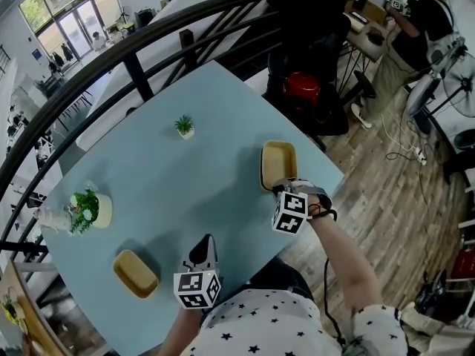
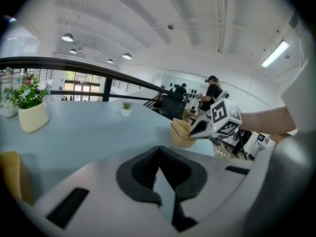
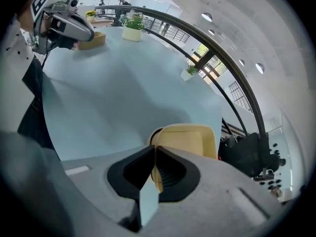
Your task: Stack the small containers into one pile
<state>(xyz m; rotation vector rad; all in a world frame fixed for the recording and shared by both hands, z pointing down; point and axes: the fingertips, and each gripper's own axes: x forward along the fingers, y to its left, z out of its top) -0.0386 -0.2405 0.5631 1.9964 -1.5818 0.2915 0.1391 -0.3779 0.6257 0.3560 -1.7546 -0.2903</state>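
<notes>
Two tan rectangular containers lie on the light blue table (image 1: 171, 191). One container (image 1: 278, 164) sits near the table's right edge, and from the left gripper view this container (image 2: 180, 134) looks like two nested together. My right gripper (image 1: 281, 188) is shut on its near rim, and the tan wall (image 3: 190, 137) runs between the jaws of the right gripper (image 3: 154, 152). The other container (image 1: 135, 273) lies at the front left, apart from my left gripper (image 1: 202, 254). My left gripper (image 2: 159, 149) is shut with nothing in it, and that container (image 2: 10, 174) shows at the left edge.
A cream pot with a green plant (image 1: 90, 211) stands at the table's left, and a tiny potted plant (image 1: 184, 127) stands near the far corner. A black railing (image 1: 141, 35) curves beyond the table. A person (image 1: 415, 28) stands at a desk far right.
</notes>
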